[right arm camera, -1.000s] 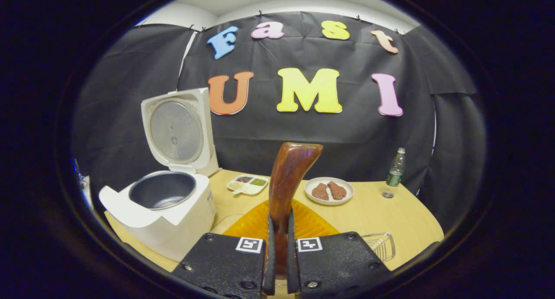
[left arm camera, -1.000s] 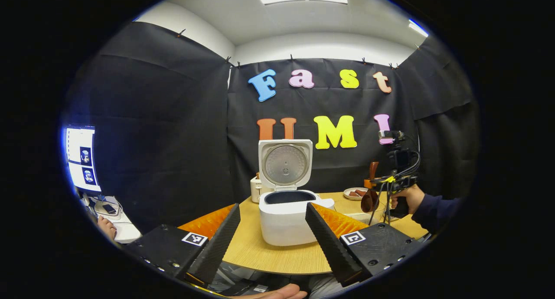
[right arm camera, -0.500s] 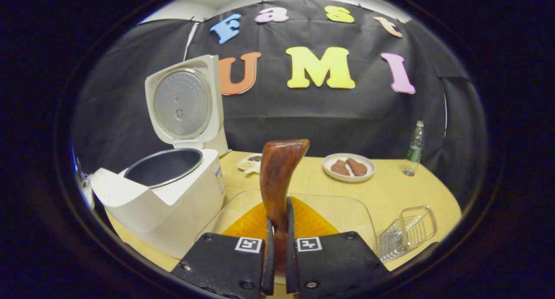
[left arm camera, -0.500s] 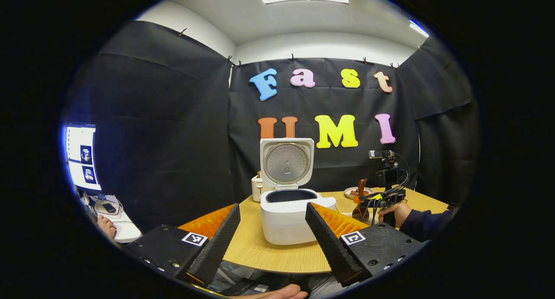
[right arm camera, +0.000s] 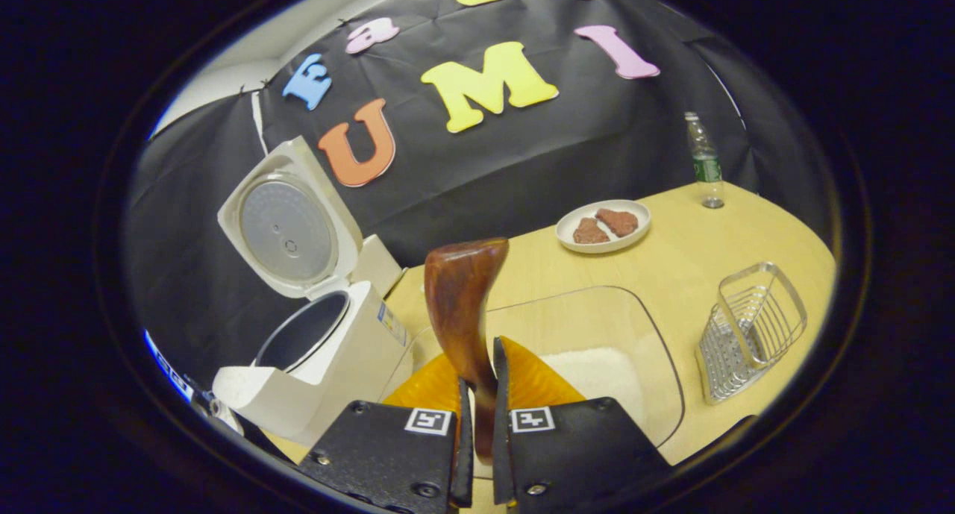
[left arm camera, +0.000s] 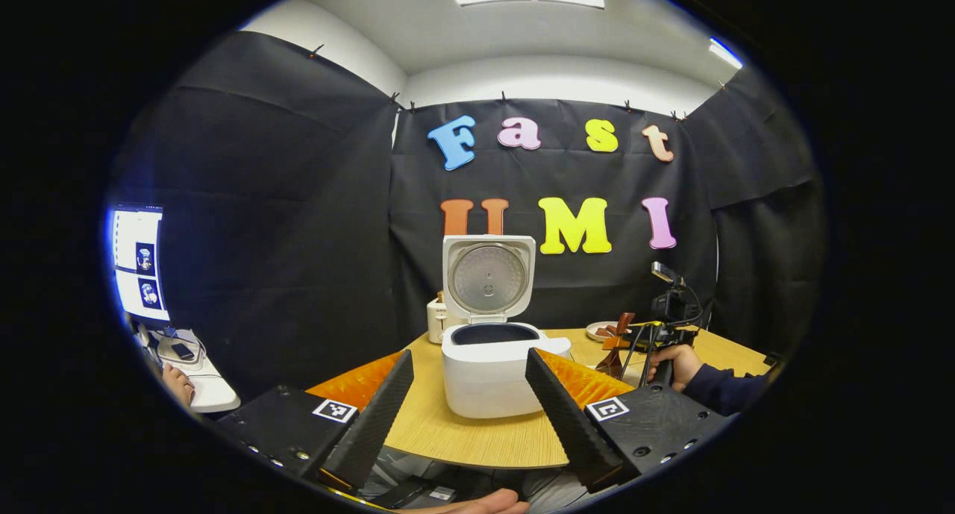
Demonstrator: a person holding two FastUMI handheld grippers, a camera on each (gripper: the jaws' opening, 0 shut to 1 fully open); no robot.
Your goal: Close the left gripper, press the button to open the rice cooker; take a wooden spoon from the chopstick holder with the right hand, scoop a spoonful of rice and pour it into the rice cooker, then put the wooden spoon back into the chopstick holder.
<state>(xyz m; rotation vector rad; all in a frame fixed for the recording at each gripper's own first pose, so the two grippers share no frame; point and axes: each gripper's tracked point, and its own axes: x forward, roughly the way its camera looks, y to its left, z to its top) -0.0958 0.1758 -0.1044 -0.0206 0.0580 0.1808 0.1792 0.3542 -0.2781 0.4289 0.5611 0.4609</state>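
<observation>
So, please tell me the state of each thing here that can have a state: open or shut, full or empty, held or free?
Rice cooker: lid up, open; inner pot looks empty.
Wooden spoon: held in the right gripper, fingers shut on its handle.
Left gripper: open, holding nothing.
Clear container: uncovered, some white rice in it.
Plate: carries two brown pieces of food.
Bottle: upright, capped.
Wire basket: looks empty.

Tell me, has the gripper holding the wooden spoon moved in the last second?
Yes. In the left gripper view the right gripper with the wooden spoon has dropped against the rice cooker, from lid height toward the table.
</observation>
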